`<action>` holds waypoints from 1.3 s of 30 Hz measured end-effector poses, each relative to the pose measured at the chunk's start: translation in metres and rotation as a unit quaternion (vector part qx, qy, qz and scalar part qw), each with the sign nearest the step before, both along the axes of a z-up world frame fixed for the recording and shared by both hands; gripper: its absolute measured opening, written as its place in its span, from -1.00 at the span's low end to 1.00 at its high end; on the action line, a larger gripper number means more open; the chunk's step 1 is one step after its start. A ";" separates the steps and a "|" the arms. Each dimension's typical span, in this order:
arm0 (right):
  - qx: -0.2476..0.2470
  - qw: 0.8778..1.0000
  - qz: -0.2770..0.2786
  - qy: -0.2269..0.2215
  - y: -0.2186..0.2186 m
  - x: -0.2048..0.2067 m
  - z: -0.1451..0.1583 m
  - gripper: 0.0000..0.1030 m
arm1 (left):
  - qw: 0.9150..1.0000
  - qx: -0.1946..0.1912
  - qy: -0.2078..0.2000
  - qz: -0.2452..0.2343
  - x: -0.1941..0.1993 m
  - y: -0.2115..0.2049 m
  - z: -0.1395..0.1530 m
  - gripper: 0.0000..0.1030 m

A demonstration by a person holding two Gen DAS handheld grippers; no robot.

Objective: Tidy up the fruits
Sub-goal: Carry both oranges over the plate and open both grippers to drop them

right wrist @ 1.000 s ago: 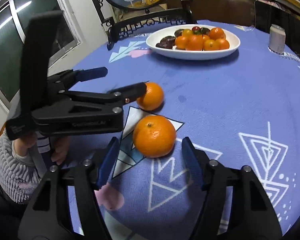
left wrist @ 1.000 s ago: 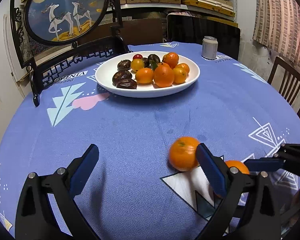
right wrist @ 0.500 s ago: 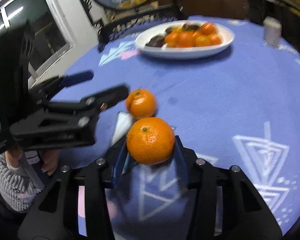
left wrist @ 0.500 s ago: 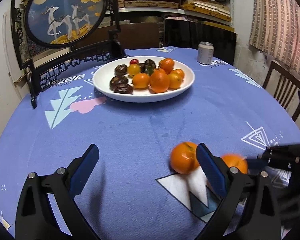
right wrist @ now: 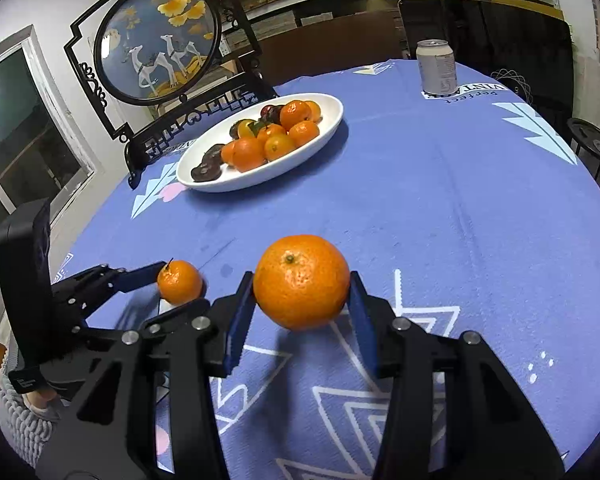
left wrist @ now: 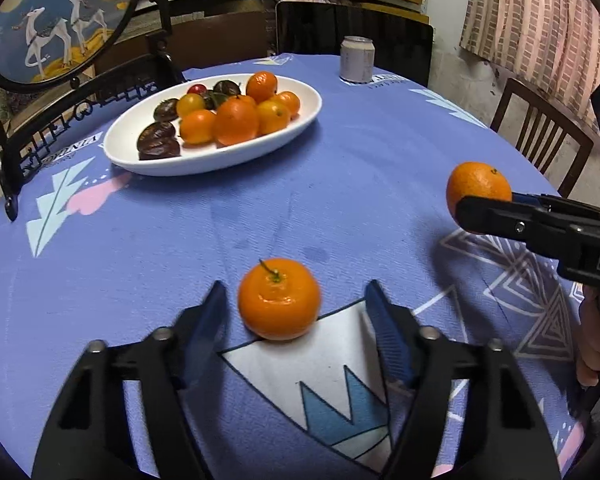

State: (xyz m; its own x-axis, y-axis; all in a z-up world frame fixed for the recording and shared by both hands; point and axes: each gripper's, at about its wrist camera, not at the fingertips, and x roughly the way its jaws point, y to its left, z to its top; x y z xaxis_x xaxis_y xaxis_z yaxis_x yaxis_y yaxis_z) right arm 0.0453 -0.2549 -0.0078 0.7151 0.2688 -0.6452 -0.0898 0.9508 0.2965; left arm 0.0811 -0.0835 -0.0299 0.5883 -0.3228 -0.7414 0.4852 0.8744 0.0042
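Note:
My right gripper (right wrist: 300, 304) is shut on a large orange (right wrist: 301, 281) and holds it above the blue tablecloth; the same orange (left wrist: 478, 188) shows in the left wrist view at the right. My left gripper (left wrist: 298, 312) is open, its jaws on either side of a smaller orange (left wrist: 278, 298) that rests on the cloth, with gaps on both sides. That orange also shows in the right wrist view (right wrist: 179, 282). A white oval plate (left wrist: 236, 158) at the back holds several oranges and dark fruits.
A drink can (left wrist: 357, 59) stands behind the plate near the table's far edge. A round framed deer picture on a black stand (left wrist: 56, 20) is at the back left. A wooden chair (left wrist: 540, 136) stands at the right of the table.
My right gripper shut on the large orange and lifted it off the cloth. My left gripper moved right, so the smaller orange now lies between its jaws.

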 end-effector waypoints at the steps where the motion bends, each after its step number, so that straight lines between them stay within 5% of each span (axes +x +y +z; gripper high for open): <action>1: 0.000 1.000 0.001 -0.001 -0.002 -0.004 0.001 -0.09 | 1.000 0.001 -0.001 0.002 0.000 0.000 0.000 0.12; 4: -0.002 1.000 0.003 -0.002 0.000 -0.004 0.002 -0.09 | 1.000 -0.004 0.001 0.008 0.003 0.003 0.000 -0.20; 10: -0.008 1.000 0.007 0.004 0.002 -0.001 -0.001 -0.09 | 1.000 -0.017 0.002 0.014 0.005 0.009 0.002 -0.20; 27: -0.002 0.999 0.037 0.021 0.016 0.007 -0.001 -0.09 | 0.988 -0.006 -0.094 0.119 0.013 0.052 0.034 -0.20; 39: -0.052 0.997 0.054 -0.005 0.027 0.064 0.060 -0.09 | 0.984 0.008 -0.120 0.129 0.065 0.055 0.069 -0.20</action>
State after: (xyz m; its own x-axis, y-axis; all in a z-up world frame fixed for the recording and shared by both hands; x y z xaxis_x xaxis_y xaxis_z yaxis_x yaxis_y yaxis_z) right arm 0.1091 -0.2277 0.0521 0.6929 0.2763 -0.6660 -0.1958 0.9611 0.1950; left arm 0.1463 -0.0280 0.0388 0.8080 -0.1286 -0.5749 0.2303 0.9672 0.1073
